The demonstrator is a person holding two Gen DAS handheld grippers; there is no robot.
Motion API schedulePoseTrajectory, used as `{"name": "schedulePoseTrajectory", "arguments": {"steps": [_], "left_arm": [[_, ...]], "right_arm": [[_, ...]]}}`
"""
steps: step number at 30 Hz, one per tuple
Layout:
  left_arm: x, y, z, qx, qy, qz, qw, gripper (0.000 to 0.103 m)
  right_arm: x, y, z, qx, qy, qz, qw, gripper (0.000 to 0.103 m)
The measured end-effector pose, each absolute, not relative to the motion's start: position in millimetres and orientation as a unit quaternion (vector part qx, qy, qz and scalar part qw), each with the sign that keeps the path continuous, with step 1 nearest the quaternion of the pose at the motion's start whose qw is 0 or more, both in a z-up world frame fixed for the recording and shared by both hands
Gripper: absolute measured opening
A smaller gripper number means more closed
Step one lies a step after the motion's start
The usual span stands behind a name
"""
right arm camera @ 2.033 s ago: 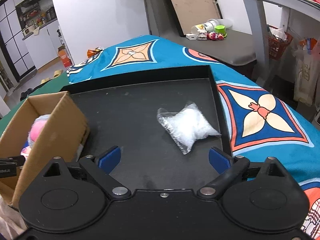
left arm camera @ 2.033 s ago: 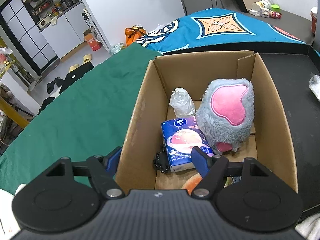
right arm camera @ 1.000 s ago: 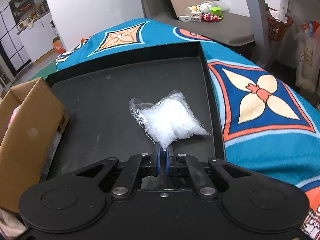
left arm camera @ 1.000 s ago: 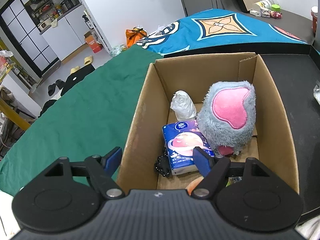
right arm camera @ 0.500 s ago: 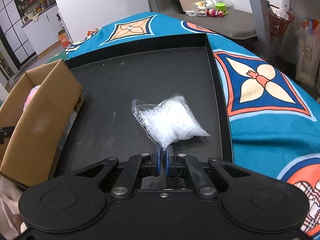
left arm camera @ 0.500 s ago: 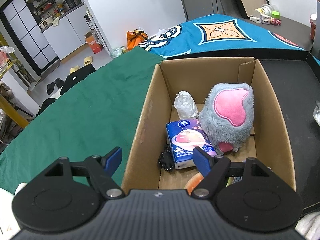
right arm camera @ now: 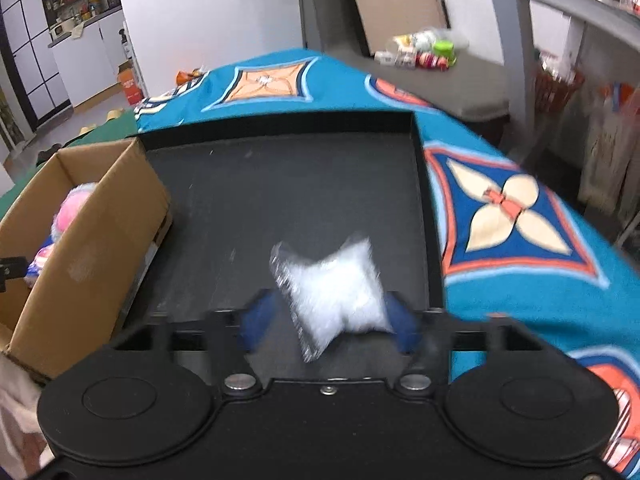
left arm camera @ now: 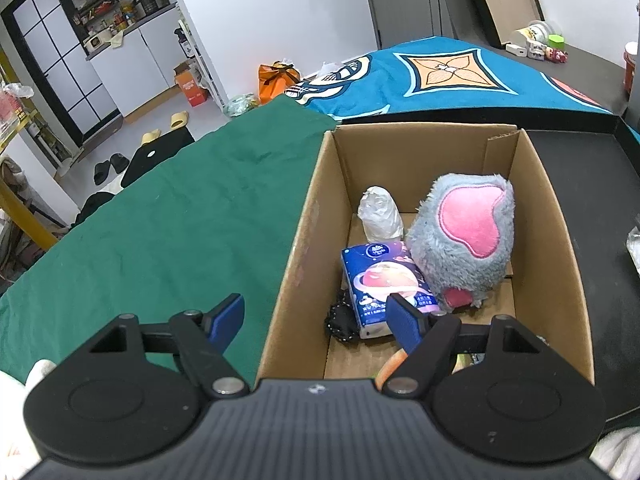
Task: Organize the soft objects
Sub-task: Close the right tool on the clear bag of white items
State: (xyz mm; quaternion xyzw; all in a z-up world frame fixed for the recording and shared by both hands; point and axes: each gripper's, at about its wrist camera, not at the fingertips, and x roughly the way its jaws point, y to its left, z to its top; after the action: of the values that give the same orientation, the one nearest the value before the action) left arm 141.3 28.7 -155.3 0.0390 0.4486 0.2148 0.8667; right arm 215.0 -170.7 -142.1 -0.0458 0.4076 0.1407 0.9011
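Note:
A clear plastic bag of white fluff (right arm camera: 332, 292) lies between my right gripper's (right arm camera: 326, 328) spread blue fingers (right arm camera: 258, 320), over the black tray (right arm camera: 280, 200); the frame is blurred. A cardboard box (left arm camera: 304, 224) holds a grey and pink plush toy (left arm camera: 468, 236), a blue tissue pack (left arm camera: 380, 280), a white wrapped bundle (left arm camera: 378, 216) and a small black item (left arm camera: 340, 322). My left gripper (left arm camera: 316, 316) is open and empty, straddling the box's near left wall. The box (right arm camera: 92, 240) sits left in the right wrist view.
A green cloth (left arm camera: 160, 216) covers the surface left of the box. A blue patterned cloth (right arm camera: 520, 208) lies right of the tray and behind it. Small bottles and toys (right arm camera: 424, 54) stand on a grey bench at the back.
My right gripper was shut on the bag's corner half a second ago; its fingers have now spread apart and the bag sits lower between them. The left gripper has barely moved.

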Motion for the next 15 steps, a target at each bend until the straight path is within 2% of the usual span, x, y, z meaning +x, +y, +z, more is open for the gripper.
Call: {"name": "schedulePoseTrajectory", "arguments": {"steps": [4,15], "left_arm": [[142.0,28.0,-155.9,0.042,0.449,0.212,0.867,0.076],[146.8,26.3,-159.6,0.047,0.456,0.212,0.863,0.076]], "right_arm": [[222.5,-167.6,-145.5,-0.072,0.395,0.141,0.905,0.074],[240.0,-161.9,-166.5,-0.056,0.433,0.137,0.889,0.074]]}}
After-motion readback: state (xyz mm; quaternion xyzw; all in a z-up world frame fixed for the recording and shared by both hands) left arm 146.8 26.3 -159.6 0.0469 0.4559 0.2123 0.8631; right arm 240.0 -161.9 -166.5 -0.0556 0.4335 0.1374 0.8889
